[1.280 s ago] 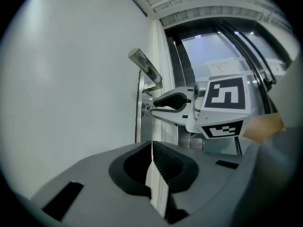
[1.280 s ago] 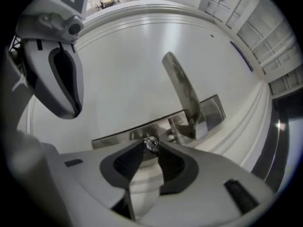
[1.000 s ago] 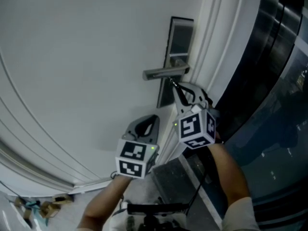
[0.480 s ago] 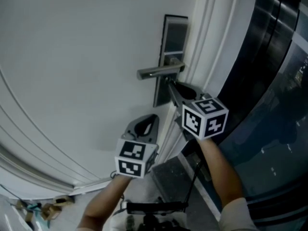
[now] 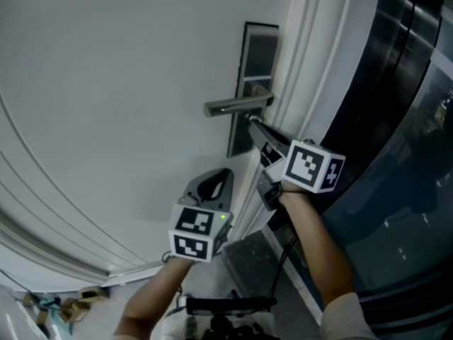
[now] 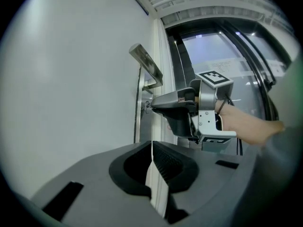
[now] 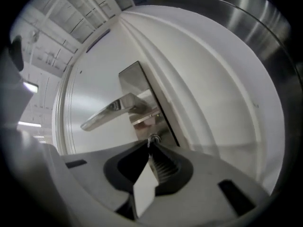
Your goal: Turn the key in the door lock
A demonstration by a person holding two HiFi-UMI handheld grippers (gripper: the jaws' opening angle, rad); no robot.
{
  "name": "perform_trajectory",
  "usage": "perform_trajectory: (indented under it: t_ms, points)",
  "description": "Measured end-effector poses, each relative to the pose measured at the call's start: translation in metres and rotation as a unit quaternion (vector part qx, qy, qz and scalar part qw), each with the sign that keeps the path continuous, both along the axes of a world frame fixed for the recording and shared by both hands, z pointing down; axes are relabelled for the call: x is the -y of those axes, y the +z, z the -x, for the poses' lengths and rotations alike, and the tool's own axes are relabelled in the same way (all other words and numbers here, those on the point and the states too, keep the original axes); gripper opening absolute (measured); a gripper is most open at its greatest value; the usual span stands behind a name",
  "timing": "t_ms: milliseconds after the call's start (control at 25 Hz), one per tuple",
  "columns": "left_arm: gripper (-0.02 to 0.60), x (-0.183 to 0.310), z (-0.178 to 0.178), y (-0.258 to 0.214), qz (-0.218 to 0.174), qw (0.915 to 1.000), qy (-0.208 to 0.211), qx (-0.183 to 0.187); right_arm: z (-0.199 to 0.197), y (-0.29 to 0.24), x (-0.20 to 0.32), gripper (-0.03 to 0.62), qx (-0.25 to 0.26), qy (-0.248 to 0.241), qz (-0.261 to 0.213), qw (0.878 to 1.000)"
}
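Note:
A steel lock plate (image 5: 258,55) with a lever handle (image 5: 233,107) sits on the white door. The key (image 5: 249,121) sticks out of the lock just under the handle. My right gripper (image 5: 253,125) points level at it, tips closed on the key head (image 7: 152,138); its jaws are opening slightly, the key still between them. The left gripper view shows those tips (image 6: 150,105) at the key below the handle (image 6: 146,65). My left gripper (image 5: 224,173) hangs lower and left, apart from the door hardware, shut and empty.
White door-frame moulding (image 5: 304,69) runs right beside the lock plate. Dark glass panels (image 5: 403,133) fill the right side. A dark threshold mat (image 5: 248,268) lies below, and scraps of debris (image 5: 56,307) lie on the floor at bottom left.
My right gripper has rolled about its own axis at the key, its marker cube swinging round to the upper right. The left gripper has stayed still.

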State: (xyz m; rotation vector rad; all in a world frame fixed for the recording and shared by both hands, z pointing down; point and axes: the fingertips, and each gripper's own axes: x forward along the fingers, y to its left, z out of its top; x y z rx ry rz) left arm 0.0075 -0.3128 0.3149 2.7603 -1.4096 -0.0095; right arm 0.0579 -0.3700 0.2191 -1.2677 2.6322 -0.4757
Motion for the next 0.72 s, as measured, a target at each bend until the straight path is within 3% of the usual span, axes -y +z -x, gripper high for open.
perform_trajectory:
  t_ms: [200, 440, 600, 720]
  points:
    - [0.018, -0.0006, 0.0005, 0.0, -0.001, 1.0, 0.0, 0.0, -0.0022, 0.0018, 0.0011, 0.046, 0.118, -0.028, 0.056, 0.991]
    - [0.018, -0.0002, 0.0013, 0.0012, 0.0, 1.0, 0.0, 0.001, -0.0047, 0.0044, 0.0032, 0.052, 0.245, -0.063, 0.118, 0.96]
    - [0.018, -0.0009, 0.0025, 0.0016, -0.001, 1.0, 0.0, -0.001, -0.0038, 0.005, 0.0027, 0.058, 0.275, -0.075, 0.132, 0.949]
    - [0.018, 0.0005, 0.0029, 0.0016, 0.0, 1.0, -0.002, -0.002, -0.0064, 0.0019, 0.0023, 0.061, 0.24, -0.065, 0.094, 0.964]
